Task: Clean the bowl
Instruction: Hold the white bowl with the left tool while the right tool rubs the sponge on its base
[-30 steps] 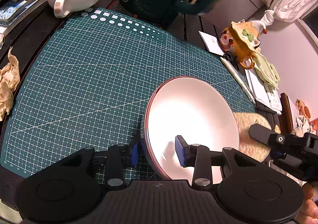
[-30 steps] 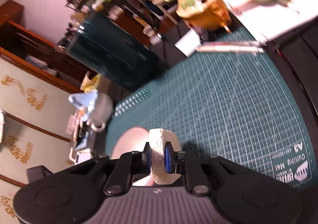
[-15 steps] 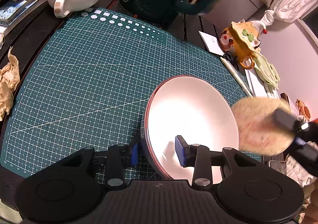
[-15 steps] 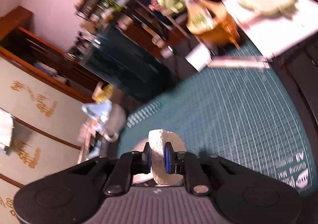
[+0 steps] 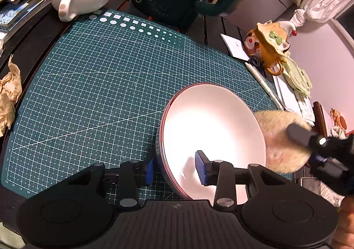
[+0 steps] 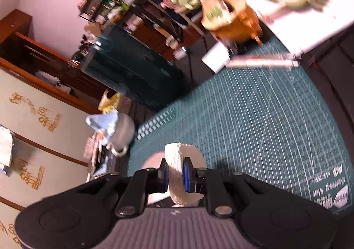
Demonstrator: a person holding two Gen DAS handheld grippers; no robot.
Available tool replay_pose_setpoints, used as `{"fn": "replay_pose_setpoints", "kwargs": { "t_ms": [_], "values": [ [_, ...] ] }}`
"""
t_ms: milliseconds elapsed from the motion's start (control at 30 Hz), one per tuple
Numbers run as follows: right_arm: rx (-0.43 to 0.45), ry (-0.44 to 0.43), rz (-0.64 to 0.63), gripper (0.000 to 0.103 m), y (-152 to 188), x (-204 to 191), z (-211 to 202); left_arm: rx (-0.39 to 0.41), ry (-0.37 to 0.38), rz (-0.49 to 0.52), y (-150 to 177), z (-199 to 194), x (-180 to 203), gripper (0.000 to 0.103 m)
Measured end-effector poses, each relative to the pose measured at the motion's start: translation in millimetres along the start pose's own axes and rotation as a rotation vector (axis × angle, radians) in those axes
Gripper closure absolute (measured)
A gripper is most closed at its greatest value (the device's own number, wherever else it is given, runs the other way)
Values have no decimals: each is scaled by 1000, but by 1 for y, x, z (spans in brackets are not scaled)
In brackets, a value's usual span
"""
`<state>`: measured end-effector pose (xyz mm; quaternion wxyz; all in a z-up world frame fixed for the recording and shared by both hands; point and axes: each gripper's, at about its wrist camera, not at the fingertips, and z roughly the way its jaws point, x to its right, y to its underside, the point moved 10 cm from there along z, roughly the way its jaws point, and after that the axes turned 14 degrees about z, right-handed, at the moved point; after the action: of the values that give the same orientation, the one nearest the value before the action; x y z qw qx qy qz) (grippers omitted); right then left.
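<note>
Plainly tilted pale bowl, reddish rim, apparently left-gripped; right fingers pinch sponge.

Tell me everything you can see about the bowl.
The bowl is round and smooth, pale pinkish-white inside with a thin dark red rim; it looks ceramic and empty. It is tilted up on the green cutting mat, its inside facing the camera. The left gripper clamps its near wall, one pad inside, one outside. A fluffy cream sponge, held by the right gripper, sits at its right edge.
</note>
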<state>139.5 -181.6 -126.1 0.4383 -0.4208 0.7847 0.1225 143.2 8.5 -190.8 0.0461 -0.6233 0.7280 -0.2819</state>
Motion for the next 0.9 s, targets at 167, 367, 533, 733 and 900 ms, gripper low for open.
{"fn": "replay_pose_setpoints", "kwargs": {
  "t_ms": [167,367,533,733,900],
  "values": [
    [-28,3,0,90,20,6,-15,13,12,15,-8,5,2,65],
    [-11,20,5,91,11,10,-14,25,21,-17,-13,-1,-4,66],
    [15,21,-30,91,4,3,-17,39,10,-28,-13,-16,-7,65],
    [20,1,-55,91,5,-6,-18,-3,27,-48,-1,-11,-5,66],
    [-11,44,-37,91,8,4,-3,-19,1,-12,4,-4,-1,66]
  ]
}}
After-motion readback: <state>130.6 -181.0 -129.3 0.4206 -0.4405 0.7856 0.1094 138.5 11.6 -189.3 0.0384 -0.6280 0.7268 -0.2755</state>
